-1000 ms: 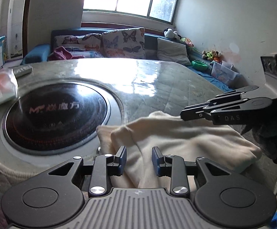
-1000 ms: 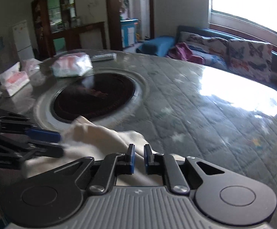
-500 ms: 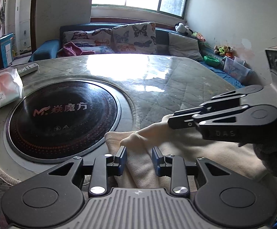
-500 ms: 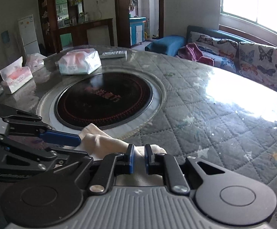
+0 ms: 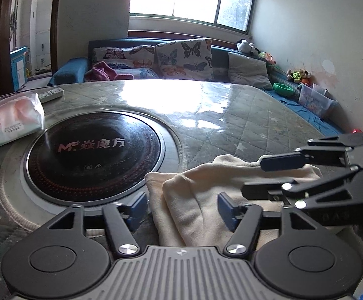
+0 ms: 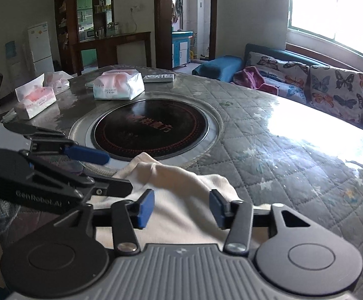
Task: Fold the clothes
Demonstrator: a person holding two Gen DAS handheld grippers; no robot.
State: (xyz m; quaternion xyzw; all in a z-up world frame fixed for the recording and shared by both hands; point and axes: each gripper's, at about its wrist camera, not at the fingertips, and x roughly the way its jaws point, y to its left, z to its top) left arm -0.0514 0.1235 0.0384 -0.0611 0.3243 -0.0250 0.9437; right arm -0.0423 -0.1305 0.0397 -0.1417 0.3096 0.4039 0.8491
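A cream garment (image 5: 206, 190) lies folded in a bundle on the quilted table, near its front edge; it also shows in the right wrist view (image 6: 179, 192). My left gripper (image 5: 182, 208) is open, its blue pads on either side of the cloth's near part. My right gripper (image 6: 181, 208) is open over the other end of the cloth. The right gripper shows at the right of the left wrist view (image 5: 268, 175), jaws apart. The left gripper shows at the left of the right wrist view (image 6: 114, 172), also apart.
A round black induction plate (image 5: 94, 152) is set in the table just beyond the cloth. Tissue packs (image 6: 117, 87) and a remote (image 6: 159, 77) lie at the far side. A sofa with butterfly cushions (image 5: 183, 60) stands behind the table.
Both grippers have opened and let go of the cream garment, which now rests on the table. Both have drawn back slightly.
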